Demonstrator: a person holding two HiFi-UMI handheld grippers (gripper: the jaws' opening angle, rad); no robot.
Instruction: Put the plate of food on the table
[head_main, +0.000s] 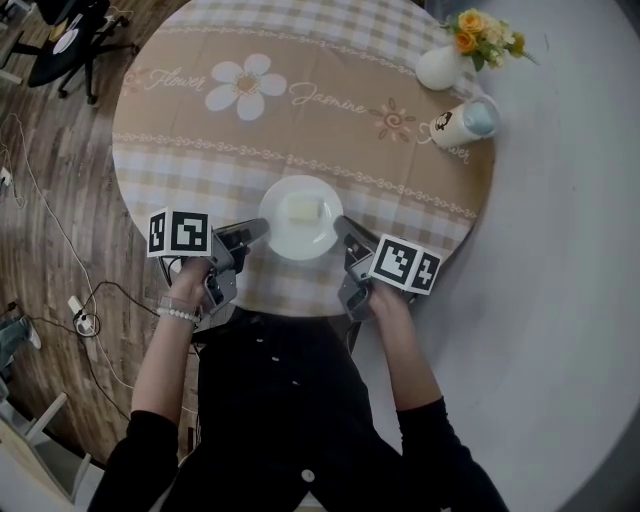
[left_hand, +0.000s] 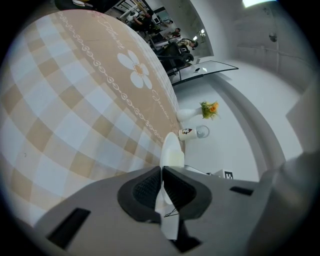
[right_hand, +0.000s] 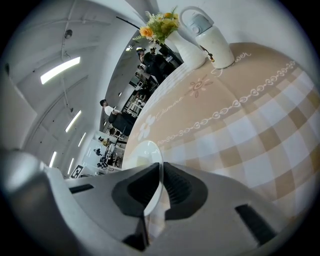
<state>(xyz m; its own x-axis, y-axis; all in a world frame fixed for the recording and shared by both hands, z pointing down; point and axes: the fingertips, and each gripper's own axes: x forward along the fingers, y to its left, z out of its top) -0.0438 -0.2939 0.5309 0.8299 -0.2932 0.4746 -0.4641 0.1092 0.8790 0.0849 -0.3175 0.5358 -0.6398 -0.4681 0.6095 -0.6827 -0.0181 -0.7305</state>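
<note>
Pinching the white plate by its left rim, my left gripper had both jaws pressed flat on the thin edge. The plate, with a pale block of food at its middle, sat between my two grippers, over the checked cloth just inside the near edge of the table; whether it touched the cloth I could not tell. My right gripper clamped the opposite rim the same way. Beyond the plate the cloth lay open; a vase of flowers and a cup stood well apart at the far right edge.
</note>
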